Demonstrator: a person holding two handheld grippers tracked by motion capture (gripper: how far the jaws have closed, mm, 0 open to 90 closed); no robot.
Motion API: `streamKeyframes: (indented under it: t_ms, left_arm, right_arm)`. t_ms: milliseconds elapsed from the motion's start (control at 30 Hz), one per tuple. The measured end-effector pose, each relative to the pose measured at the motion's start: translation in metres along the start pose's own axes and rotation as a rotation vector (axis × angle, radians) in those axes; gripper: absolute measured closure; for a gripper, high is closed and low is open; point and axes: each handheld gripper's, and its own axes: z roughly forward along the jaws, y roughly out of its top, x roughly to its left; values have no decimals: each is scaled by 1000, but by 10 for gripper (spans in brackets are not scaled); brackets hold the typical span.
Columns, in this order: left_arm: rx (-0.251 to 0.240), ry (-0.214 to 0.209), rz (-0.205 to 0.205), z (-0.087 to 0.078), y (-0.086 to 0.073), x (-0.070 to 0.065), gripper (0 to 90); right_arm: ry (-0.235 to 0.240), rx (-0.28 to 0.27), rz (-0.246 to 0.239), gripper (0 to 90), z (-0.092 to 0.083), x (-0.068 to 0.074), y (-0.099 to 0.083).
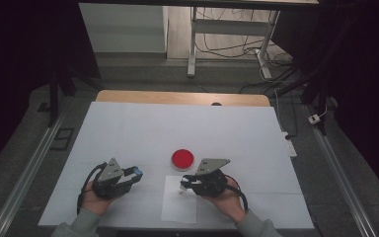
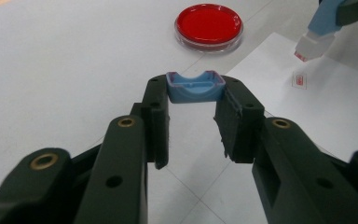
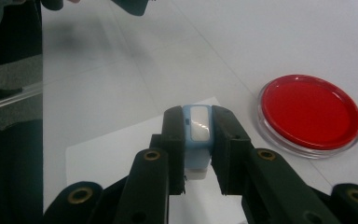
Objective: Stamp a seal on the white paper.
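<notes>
Left gripper view: left tool (image 2: 196, 105) pinches a small blue cap (image 2: 196, 87) at the jaw tips, only the tips gripping, so it could pop out if the squeeze eases or the hand twists. Right tool (image 3: 198, 140) is clamped on a blue stamp-like block (image 3: 196, 135), white end down, over the white paper sheet (image 1: 178, 207). In the high view both sit near 6 o'clock on the surface (image 1: 128, 128), left tool (image 1: 137, 173) at 7, right tool (image 1: 183, 183) at 6, the red dish (image 1: 183, 159) just beyond at about 12 from the right tool. Risks: white end smears the sheet if dragged; a forward swing clips the dish; recapping misaligned knocks the cap loose.
</notes>
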Motion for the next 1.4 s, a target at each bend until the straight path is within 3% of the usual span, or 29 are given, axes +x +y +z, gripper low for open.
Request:
streamKeyframes:
  t_ms: [333, 533, 800, 1400]
  left_arm:
    - [2, -4, 2, 0, 0, 0, 652]
    - [2, -2, -1, 0, 0, 0, 652]
    - [2, -4, 1, 0, 0, 0, 652]
    - [1, -3, 0, 0, 0, 0, 652]
  right_arm:
    - [13, 30, -51, 750, 7, 5, -2]
    - [44, 21, -47, 750, 6, 8, -2]
    - [82, 50, -74, 750, 9, 18, -5]
    - [98, 69, -91, 750, 12, 21, -8]
